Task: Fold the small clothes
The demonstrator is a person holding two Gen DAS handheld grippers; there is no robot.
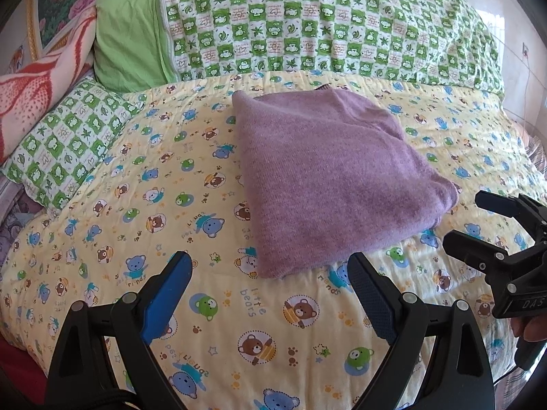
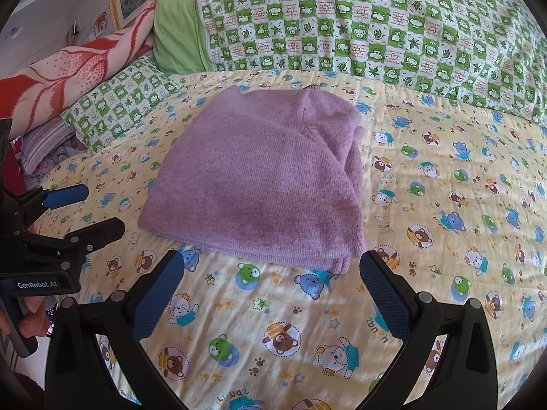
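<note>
A purple knitted garment (image 1: 328, 177) lies folded into a compact rectangle on the yellow bear-print bedspread (image 1: 164, 191); it also shows in the right wrist view (image 2: 259, 184). My left gripper (image 1: 270, 273) is open and empty, just short of the garment's near edge. My right gripper (image 2: 270, 273) is open and empty, a little short of the garment's near right corner. Each gripper shows in the other's view: the right one (image 1: 471, 222) at the garment's right, the left one (image 2: 95, 212) at its left.
A green checked quilt (image 1: 335, 24) lies folded across the back of the bed. A green checked pillow (image 1: 68, 143) and a red and white blanket (image 1: 41, 82) sit at the left. A framed picture (image 1: 61, 3) hangs behind.
</note>
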